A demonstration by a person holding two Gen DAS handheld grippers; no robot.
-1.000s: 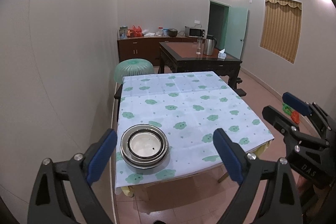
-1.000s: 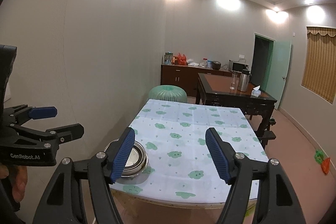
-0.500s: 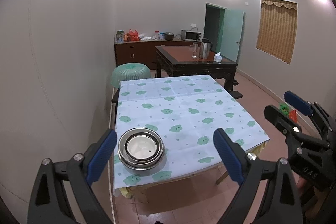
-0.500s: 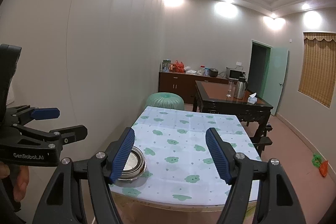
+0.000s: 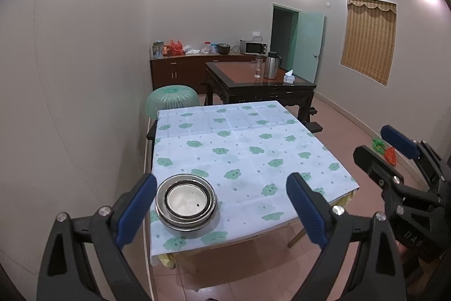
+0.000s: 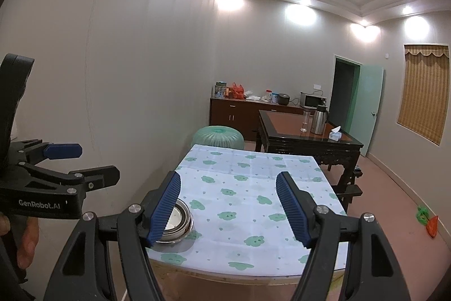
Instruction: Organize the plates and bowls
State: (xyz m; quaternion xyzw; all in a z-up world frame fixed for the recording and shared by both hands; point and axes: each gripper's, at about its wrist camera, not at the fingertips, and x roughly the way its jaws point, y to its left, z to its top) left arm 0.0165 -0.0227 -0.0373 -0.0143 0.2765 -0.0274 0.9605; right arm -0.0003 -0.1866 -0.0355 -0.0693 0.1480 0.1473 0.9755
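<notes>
A stack of steel bowls point(image 5: 186, 205) with a white dish on top sits at the near left corner of the table with the green-patterned cloth point(image 5: 248, 154). It also shows in the right wrist view point(image 6: 177, 223), partly hidden by a fingertip. My left gripper point(image 5: 221, 209) is open and empty, held back from the table's near edge. My right gripper point(image 6: 229, 209) is open and empty, also off the table. Each gripper shows in the other's view: the right point(image 5: 394, 148), the left point(image 6: 81, 162).
A green plastic stool point(image 5: 172, 99) stands at the table's far end. A dark wooden table point(image 5: 253, 78) with a kettle, a glass and a tissue box is behind it. A sideboard point(image 5: 180, 66) with a microwave lines the back wall. A wall runs along the left.
Both grippers have drawn back and up from the table, so the table and bowls look smaller and lower. The jaws stay open.
</notes>
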